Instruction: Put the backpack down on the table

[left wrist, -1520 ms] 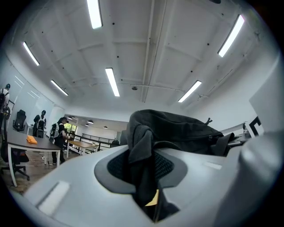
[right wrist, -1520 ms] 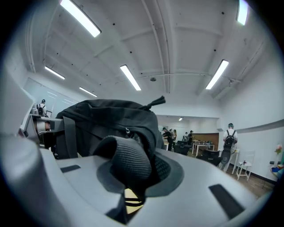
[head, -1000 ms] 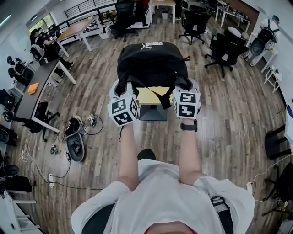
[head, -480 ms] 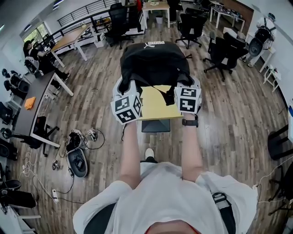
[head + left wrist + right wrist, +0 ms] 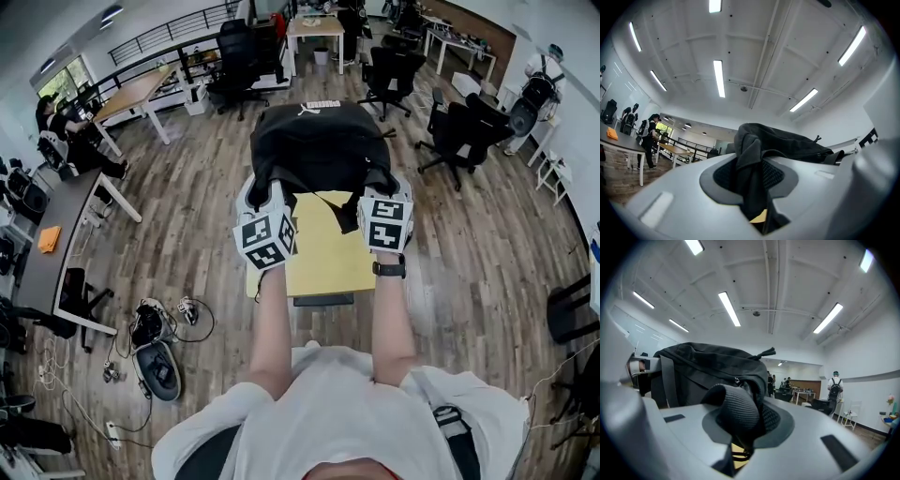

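Open yellow table (image 5: 323, 267) below the backpack (image 5: 319, 141); office chairs (image 5: 461, 120) well beyond.

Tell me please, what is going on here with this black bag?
A person holds a black backpack in the air with two grippers. The left gripper and the right gripper are each shut on a strap. A yellow table stands below the grippers; the backpack is not yet set on it.

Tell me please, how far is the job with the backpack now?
Done: the backpack is lifted, left gripper and right gripper each shut on a strap. In hand: it hangs at the far end of the yellow table. Left: lower it onto the table and release both straps.
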Demonstrator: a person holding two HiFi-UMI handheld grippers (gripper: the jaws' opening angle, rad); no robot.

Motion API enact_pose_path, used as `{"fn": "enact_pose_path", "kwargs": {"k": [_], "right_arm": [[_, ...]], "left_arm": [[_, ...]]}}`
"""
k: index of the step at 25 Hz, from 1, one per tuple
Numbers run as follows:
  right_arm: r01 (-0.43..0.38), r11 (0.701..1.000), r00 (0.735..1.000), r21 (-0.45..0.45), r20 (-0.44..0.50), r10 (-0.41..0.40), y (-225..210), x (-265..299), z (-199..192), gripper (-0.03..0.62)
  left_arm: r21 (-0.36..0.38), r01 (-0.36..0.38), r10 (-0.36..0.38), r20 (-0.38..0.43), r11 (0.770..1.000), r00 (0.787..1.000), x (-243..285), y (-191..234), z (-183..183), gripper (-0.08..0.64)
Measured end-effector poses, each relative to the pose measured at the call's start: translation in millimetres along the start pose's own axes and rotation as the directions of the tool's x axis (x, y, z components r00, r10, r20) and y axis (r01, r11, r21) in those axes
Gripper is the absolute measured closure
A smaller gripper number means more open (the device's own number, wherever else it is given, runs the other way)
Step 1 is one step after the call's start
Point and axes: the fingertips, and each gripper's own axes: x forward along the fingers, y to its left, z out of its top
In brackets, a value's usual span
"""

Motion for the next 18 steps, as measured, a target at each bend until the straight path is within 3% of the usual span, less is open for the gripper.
{"fn": "enact_pose_path", "kwargs": {"k": [9,18], "right_arm": [[0.014,1.0,0.998,0.008,-0.065,-0.014,32,64,-36,0.545],[0.014,1.0,0.991,0.024,-0.132,-0.011,8,133,-69,0.545]], "left_arm": [[-0.055,0.024,-0.027,-0.054,0.998,0.998,60,53,-54,0.465],[-0.068,0.047,-0.055,-0.122,0.997,0.991,127,51,-101,0.465]]}}
